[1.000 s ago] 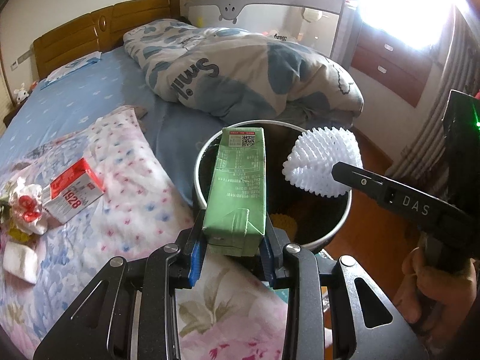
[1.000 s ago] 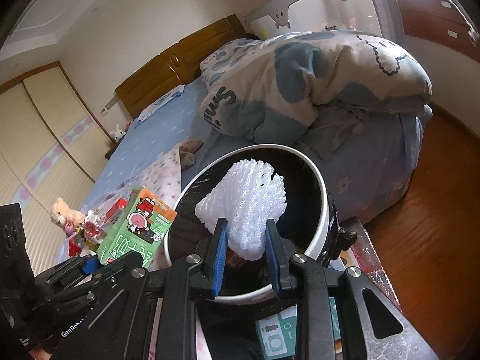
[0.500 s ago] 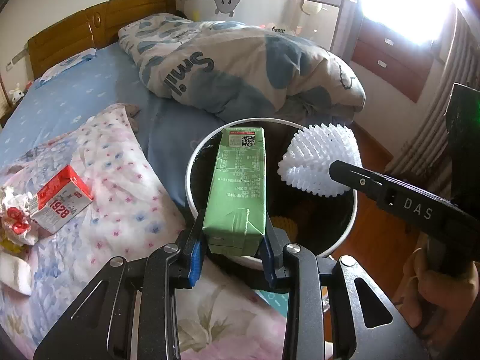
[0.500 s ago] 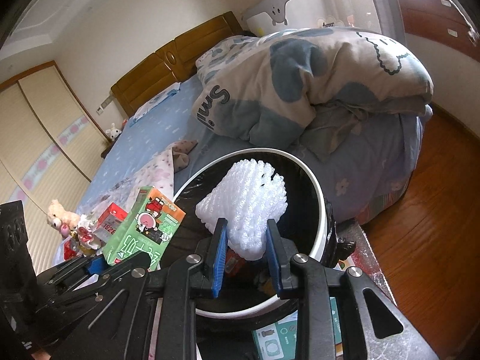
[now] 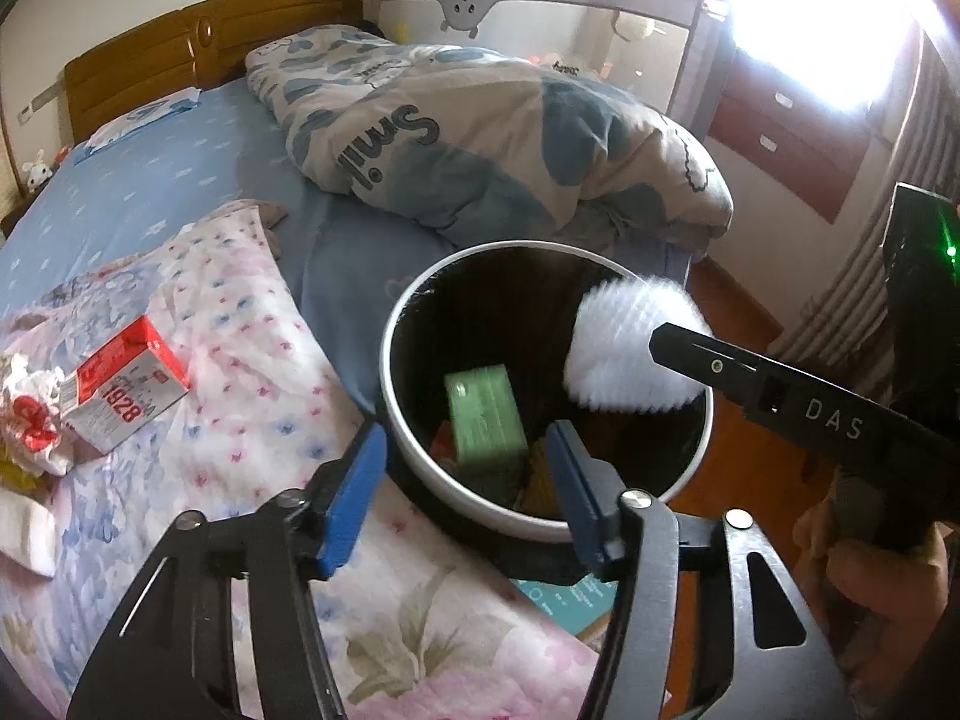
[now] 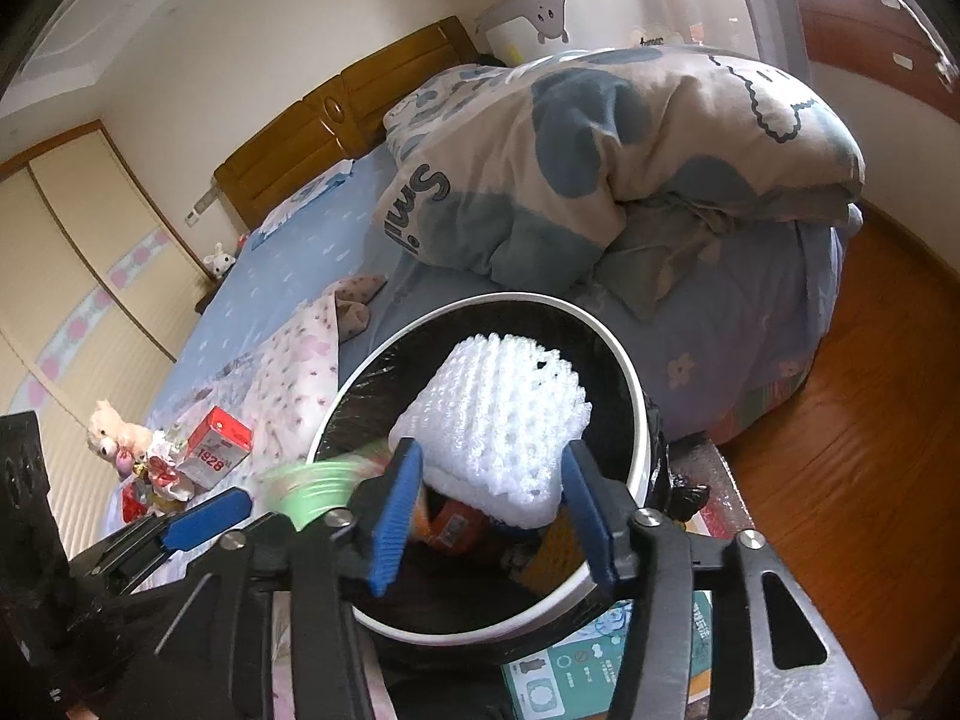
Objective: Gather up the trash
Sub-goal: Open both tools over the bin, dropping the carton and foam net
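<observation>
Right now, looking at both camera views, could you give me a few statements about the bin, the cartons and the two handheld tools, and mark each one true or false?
1. The green drink carton is clamped between the left gripper fingers. False: those fingers are spread and the carton is inside the round white-rimmed trash bin.
2. The white foam fruit net is above the bin opening. True.
3. The right gripper is shut tight on the net. False: its blue fingers stand apart on either side of the net.
4. A red and white carton marked 1928 lies on the floral blanket. True.
5. The bin is empty. False: it holds the green carton and orange packaging.
</observation>
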`<state>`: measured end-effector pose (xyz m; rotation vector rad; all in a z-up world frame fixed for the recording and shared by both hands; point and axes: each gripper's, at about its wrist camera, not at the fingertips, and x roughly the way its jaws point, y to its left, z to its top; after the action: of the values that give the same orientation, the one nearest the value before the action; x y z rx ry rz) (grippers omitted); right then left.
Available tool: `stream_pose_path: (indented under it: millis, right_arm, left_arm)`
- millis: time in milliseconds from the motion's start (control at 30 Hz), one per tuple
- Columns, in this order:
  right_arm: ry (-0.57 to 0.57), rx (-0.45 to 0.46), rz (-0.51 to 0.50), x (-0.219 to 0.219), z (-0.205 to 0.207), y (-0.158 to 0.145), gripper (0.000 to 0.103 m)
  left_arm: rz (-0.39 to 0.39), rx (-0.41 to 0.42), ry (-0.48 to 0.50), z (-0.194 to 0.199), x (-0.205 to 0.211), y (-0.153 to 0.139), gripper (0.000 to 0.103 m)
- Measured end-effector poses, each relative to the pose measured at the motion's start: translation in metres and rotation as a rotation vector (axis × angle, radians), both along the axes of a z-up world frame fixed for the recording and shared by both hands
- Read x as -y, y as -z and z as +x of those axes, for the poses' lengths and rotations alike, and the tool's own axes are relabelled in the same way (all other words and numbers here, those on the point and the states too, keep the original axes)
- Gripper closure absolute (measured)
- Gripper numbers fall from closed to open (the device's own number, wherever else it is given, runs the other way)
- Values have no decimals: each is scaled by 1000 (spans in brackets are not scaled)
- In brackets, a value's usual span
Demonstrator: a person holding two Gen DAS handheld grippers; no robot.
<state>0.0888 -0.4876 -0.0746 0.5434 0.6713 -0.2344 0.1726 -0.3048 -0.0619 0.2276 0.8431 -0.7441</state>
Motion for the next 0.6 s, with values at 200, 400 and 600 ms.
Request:
stream_pose_path:
  millis: [200,400,600]
  right_arm:
    - [1,19,-2,-6,-4,-3,30]
    - [-22,41,2,-23,-3,-8,30]
    - [-99,41,3,-58,7,-6,29]
  left_arm:
    - [-29,-9,-49,-5,-25,-2,38]
    - [-38,-25,-134,-5,-64,3,36]
    - [-55,-64,-235,-2,-112,14,35]
